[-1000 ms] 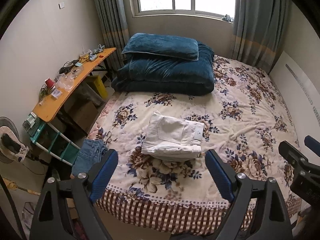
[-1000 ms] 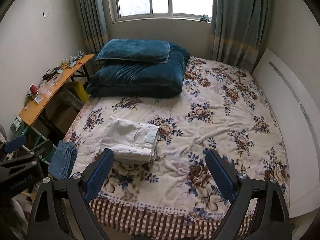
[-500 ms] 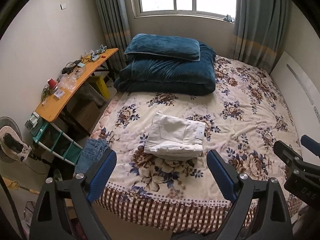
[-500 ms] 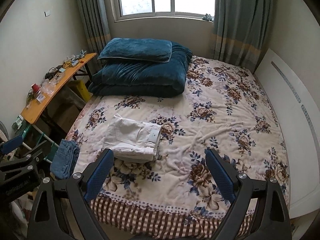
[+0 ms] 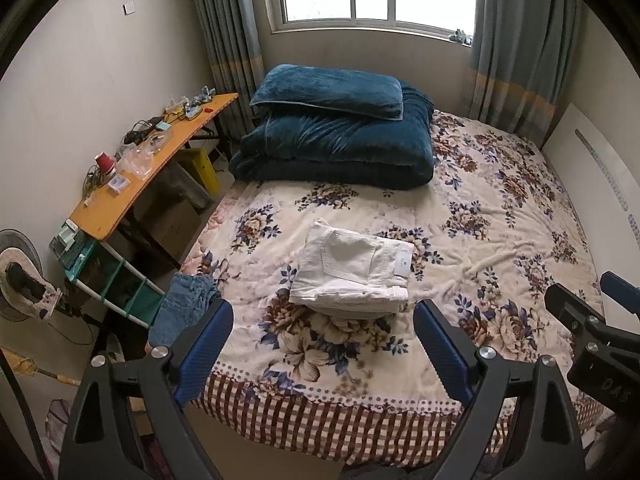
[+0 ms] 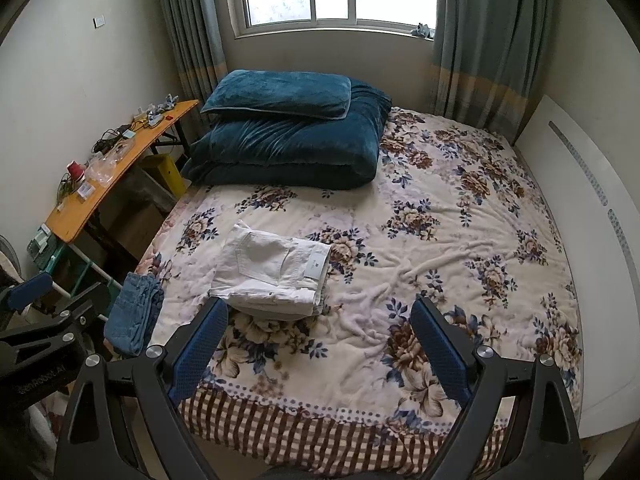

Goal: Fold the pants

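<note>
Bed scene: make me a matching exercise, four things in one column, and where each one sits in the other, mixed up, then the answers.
Things:
1. white pants
2. blue jeans
3. teal pillow
4. red cup

Places:
A. on the orange side table
B. on the folded teal quilt
C. hanging off the bed's left edge
D. folded on the floral blanket

Pairs: 1-D, 2-C, 3-B, 4-A
</note>
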`<control>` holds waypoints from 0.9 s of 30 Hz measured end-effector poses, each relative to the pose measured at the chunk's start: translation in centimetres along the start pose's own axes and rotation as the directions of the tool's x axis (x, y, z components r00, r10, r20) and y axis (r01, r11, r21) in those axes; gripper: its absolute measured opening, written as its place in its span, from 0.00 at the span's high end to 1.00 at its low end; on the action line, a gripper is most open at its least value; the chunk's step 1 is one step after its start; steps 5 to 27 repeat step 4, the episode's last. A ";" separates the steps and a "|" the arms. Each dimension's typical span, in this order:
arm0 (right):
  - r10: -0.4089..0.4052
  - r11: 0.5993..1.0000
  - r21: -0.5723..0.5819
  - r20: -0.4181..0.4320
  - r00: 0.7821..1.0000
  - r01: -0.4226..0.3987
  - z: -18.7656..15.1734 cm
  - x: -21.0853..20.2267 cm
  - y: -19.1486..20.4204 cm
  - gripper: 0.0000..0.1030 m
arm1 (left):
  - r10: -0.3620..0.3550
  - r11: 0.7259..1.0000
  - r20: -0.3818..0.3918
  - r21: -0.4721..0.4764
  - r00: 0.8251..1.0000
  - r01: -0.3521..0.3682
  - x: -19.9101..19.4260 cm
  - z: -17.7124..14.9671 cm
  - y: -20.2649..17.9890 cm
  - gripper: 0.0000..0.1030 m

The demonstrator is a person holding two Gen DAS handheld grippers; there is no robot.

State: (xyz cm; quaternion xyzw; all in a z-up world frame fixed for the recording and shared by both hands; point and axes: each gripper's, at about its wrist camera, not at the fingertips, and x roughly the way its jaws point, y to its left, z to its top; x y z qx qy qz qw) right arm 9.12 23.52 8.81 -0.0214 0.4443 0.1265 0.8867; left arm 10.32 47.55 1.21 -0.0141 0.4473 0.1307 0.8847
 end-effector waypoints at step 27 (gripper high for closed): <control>0.002 1.000 -0.002 -0.001 1.000 -0.002 0.0 0.0 -0.2 0.08 | -0.003 1.000 -0.012 -0.006 1.000 0.003 0.3 0.1 0.1 0.10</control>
